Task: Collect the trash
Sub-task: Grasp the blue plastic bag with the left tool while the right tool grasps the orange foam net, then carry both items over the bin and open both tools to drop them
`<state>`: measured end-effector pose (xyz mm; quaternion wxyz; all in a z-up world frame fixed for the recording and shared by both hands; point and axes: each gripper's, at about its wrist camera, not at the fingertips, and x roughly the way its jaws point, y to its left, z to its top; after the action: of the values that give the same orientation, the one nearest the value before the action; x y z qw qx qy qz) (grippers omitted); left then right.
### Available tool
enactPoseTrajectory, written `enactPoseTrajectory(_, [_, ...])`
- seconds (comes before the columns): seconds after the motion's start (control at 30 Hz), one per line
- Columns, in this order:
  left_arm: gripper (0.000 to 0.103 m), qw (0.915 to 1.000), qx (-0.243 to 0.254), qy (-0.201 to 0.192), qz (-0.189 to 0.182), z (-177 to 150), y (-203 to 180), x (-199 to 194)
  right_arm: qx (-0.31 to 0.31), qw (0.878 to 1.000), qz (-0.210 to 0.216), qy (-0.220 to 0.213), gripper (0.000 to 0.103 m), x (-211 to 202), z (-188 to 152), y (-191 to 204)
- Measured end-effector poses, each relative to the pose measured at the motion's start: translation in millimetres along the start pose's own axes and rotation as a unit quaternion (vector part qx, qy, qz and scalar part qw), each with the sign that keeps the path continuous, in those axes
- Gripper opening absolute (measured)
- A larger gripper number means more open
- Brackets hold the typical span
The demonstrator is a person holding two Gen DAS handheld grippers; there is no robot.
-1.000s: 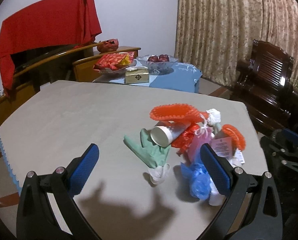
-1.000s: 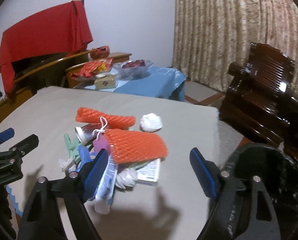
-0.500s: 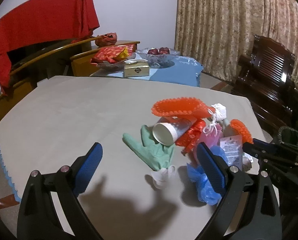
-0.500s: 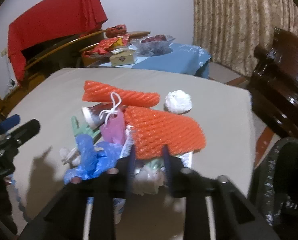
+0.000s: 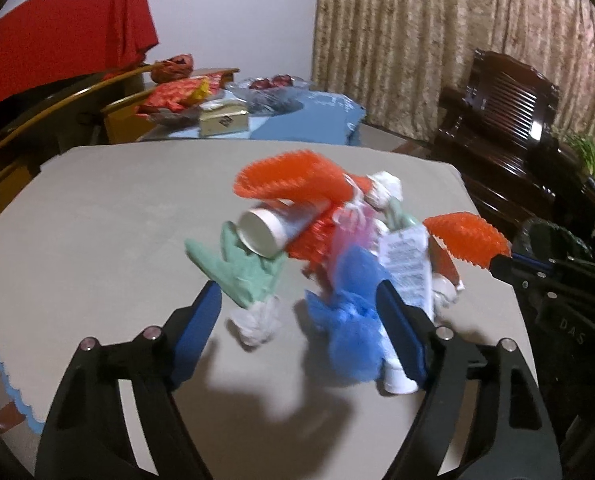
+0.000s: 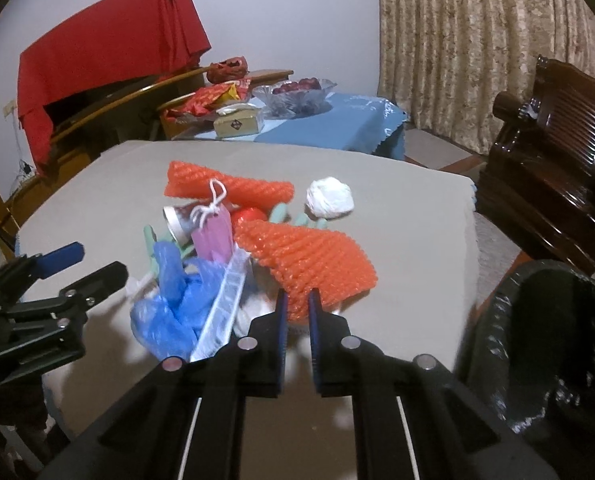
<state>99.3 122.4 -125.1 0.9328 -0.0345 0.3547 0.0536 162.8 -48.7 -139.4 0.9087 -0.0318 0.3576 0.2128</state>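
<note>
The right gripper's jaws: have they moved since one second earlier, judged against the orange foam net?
Yes. The right gripper has closed its jaws onto the near edge of the orange foam net.

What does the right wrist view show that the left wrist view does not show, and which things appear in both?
Only the right wrist view shows the open mouth of the black-lined trash bin beside the table, and the right claw shut on the edge of the flat orange foam net.

Only the left wrist view shows the white round base of the paper cup and the printed white label.

Both show the crumpled blue plastic bag, the pale green glove and the grey table.
</note>
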Motion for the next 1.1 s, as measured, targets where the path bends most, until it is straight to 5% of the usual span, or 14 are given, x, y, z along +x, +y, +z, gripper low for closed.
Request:
enactPoseTrajectory(0.2, [0.058,0.9991,0.022,0.022,-0.029,-10.3,-19.0,16.1,0.012,1.0,0.004,0.004,0.01,-5.4,-6.2,-5.7])
enactPoseTrajectory(0.33, [0.021,0.9967,0.027,0.047,-0.06,-17.3,-25.1,36.7,0.017,1.0,0.005,-0.001,0.01,-11.8,-5.7,-8.8])
enactPoseTrajectory(0.47, [0.009,0.9974,0.022,0.041,-0.055,-18.3,-22.4,37.9,0.023,1.0,0.006,-0.006,0.01,-19.9,-6.0,-11.9])
enactPoseTrajectory(0.87, [0.004,0.9975,-0.003,-0.024,-0.067,12.6,-5.9,-26.0,0.019,0.999,0.016,-0.046,0.01,-57.8,7.4,-10.9])
enactPoseTrajectory(1.1, [0.004,0.9941,0.007,-0.048,-0.097,27.3,-28.9,-52.1,0.023,0.997,0.007,-0.077,0.01,-84.6,14.4,-18.3])
